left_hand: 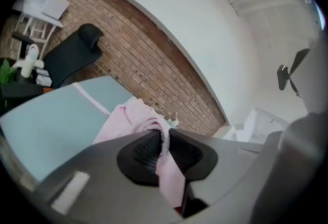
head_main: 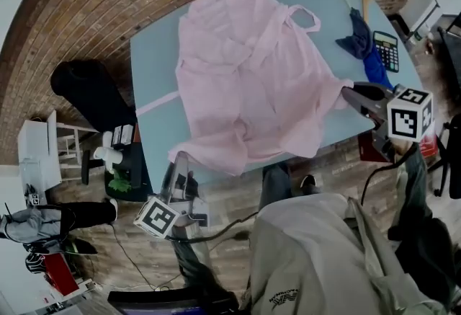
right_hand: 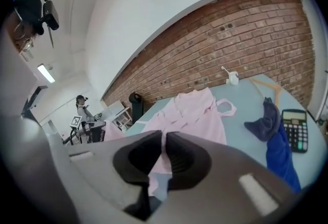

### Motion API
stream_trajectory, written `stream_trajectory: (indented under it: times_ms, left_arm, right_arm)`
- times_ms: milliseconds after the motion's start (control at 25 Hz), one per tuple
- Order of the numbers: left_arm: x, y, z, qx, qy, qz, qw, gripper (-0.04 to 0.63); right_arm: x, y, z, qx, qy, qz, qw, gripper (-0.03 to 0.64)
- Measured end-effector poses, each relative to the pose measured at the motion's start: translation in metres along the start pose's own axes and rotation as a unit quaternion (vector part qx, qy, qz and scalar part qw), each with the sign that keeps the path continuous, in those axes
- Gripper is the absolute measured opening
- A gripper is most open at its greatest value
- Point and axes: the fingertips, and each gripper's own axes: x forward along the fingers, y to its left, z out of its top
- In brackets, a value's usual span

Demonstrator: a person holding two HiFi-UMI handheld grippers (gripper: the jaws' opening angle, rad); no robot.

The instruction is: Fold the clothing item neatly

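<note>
left hand-held gripper (left_hand: 163,142) and right hand-held gripper (right_hand: 164,152) each pinch the nearest corner of the pale pink thin cloth garment (head_main: 252,76) (probably limp, light).

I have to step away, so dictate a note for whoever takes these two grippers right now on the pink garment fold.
Left gripper: shut on the pink garment, left end of its near edge.
Right gripper: shut on the right end of that edge.
The garment lies spread and wrinkled on the blue table.
Done: both ends gripped. No neat fold is visible yet; all folding is left.
</note>
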Motion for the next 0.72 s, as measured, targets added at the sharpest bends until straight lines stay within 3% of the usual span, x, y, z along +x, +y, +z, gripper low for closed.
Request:
stream_trajectory:
  times_ms: [120, 240, 480, 720]
  left_arm:
    - [0.040, 0.025, 0.044, 0.068, 0.008, 0.036, 0.9970, 0.052]
    - [0.083, 0.051, 0.069, 0.089, 0.011, 0.043, 0.9951, 0.052]
    - [0.154, 0.100, 0.087, 0.074, 0.038, 0.058, 0.9949, 0.052]
    - [0.207, 0.152, 0.084, 0.073, 0.077, 0.072, 0.9917, 0.057]
  right_arm:
    - [0.034, -0.029, 0.036, -0.002, -0.007, -0.026, 1.000, 0.028]
    - [0.067, -0.054, 0.060, 0.006, -0.015, -0.045, 0.999, 0.028]
    - [0.131, -0.094, 0.081, 0.029, -0.017, -0.071, 0.997, 0.028]
    - [0.186, -0.143, 0.086, -0.012, 0.020, -0.116, 0.993, 0.028]
